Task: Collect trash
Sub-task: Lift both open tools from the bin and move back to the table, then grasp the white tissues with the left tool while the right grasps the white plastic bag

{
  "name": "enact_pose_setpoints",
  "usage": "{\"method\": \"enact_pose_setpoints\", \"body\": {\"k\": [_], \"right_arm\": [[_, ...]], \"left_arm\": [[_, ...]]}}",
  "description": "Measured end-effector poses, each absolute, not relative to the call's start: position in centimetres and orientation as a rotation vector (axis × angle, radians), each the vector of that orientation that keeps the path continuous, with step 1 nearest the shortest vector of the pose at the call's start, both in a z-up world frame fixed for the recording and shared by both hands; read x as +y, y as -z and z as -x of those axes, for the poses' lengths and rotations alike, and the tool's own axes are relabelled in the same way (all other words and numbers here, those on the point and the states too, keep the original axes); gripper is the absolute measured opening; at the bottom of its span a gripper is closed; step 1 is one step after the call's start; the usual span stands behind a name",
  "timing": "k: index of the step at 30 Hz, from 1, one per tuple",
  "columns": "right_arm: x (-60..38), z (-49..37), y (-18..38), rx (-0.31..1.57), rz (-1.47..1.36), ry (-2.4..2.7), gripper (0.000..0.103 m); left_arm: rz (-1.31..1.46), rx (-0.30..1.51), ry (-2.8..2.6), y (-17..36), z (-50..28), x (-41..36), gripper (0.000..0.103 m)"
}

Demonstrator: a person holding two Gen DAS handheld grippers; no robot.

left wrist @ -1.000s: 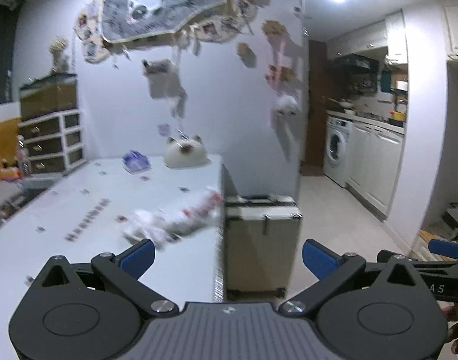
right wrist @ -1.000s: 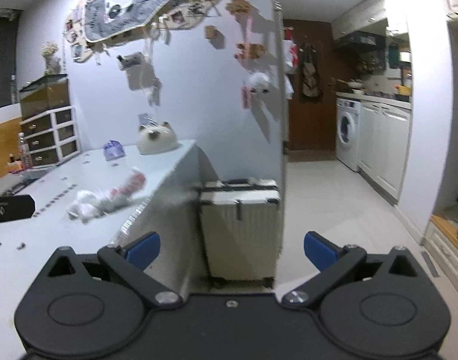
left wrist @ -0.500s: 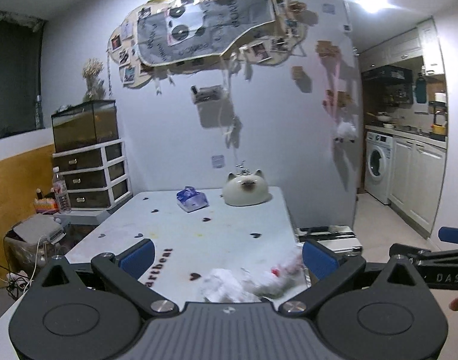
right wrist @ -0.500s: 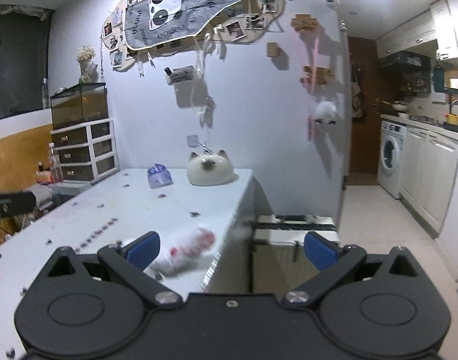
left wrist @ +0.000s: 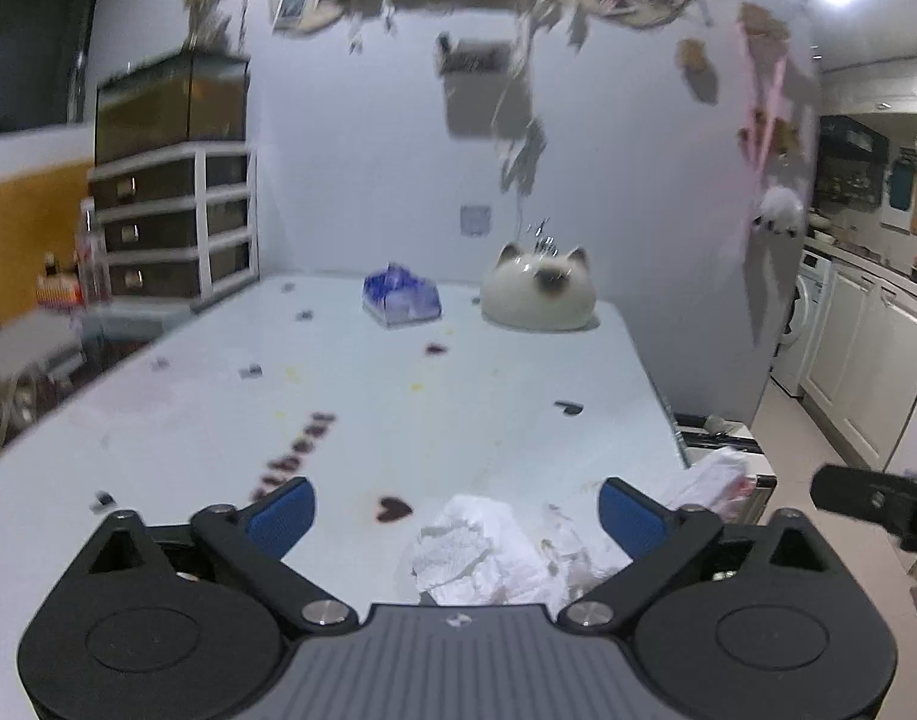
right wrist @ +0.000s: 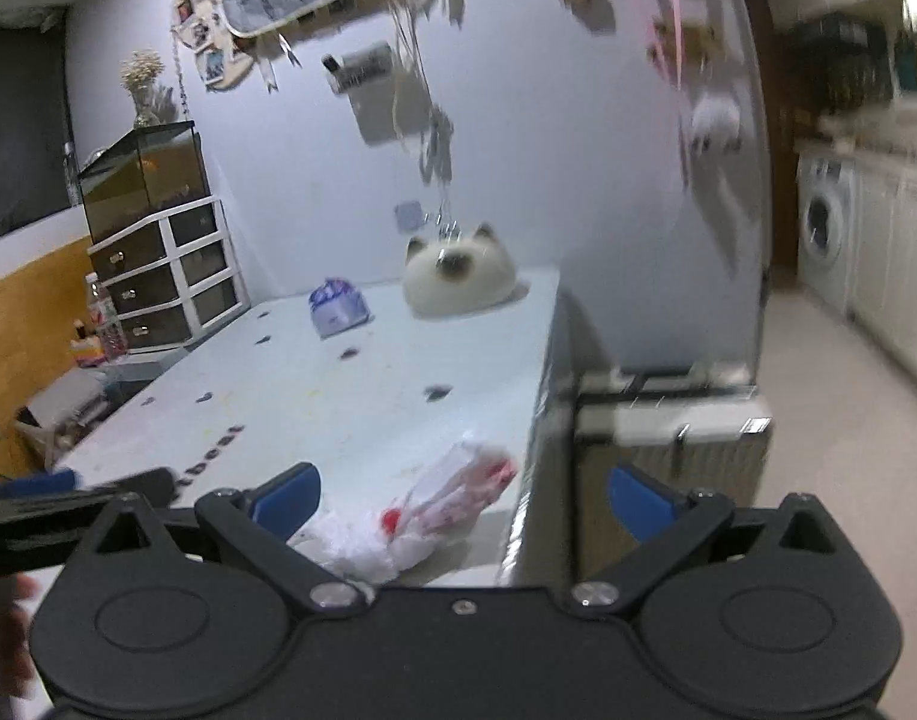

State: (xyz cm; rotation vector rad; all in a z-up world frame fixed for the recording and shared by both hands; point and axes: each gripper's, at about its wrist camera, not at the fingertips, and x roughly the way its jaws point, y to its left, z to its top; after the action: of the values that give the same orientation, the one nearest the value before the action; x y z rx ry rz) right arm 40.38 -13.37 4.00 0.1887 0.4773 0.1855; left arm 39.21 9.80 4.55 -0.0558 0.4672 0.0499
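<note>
Crumpled white tissue (left wrist: 482, 552) and a clear wrapper with red print (left wrist: 713, 474) lie at the near right corner of the white table (left wrist: 398, 408). My left gripper (left wrist: 455, 510) is open, with the tissue just ahead between its blue fingertips. In the right wrist view the tissue (right wrist: 350, 546) and the wrapper (right wrist: 458, 486) lie by the table edge. My right gripper (right wrist: 464, 498) is open over them, its left fingertip (right wrist: 284, 495) above the table and its right one past the edge.
A blue tissue pack (left wrist: 401, 300) and a cream cat-shaped dish (left wrist: 539, 294) stand at the table's far end. A pale suitcase (right wrist: 668, 444) stands on the floor beside the table. Drawers with a fish tank (left wrist: 170, 216) are at the left; a washing machine (right wrist: 821, 234) at the right.
Both grippers have moved closer to the table corner and tilted down; the trash now sits nearer, between the fingertips. Both stay open.
</note>
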Motion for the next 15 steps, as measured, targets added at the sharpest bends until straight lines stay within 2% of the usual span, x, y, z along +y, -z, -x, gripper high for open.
{"method": "enact_pose_setpoints", "body": {"k": [3, 5, 6, 9, 15], "right_arm": [[-13.0, -41.8, -2.6, 0.519, -0.233, -0.179, 0.102], [-12.7, -42.6, -2.1, 0.517, -0.217, -0.172, 0.092], [-12.7, -43.0, -2.1, 0.509, -0.206, -0.167, 0.09], [-12.5, -45.0, -2.6, 0.479, -0.19, -0.159, 0.089], [-11.3, -50.3, -2.4, 0.501, -0.187, -0.185, 0.083]], "left_arm": [[0.074, 0.49, -0.031, -2.7, -41.1, 10.2, 0.093], [0.085, 0.498, -0.013, -1.6, -41.9, 10.4, 0.093], [0.091, 0.502, -0.005, -1.1, -42.2, 10.6, 0.093], [0.1, 0.53, 0.013, 0.0, -43.6, 11.1, 0.088], [0.141, 0.567, 0.021, 1.5, -45.0, 12.2, 0.087]]}}
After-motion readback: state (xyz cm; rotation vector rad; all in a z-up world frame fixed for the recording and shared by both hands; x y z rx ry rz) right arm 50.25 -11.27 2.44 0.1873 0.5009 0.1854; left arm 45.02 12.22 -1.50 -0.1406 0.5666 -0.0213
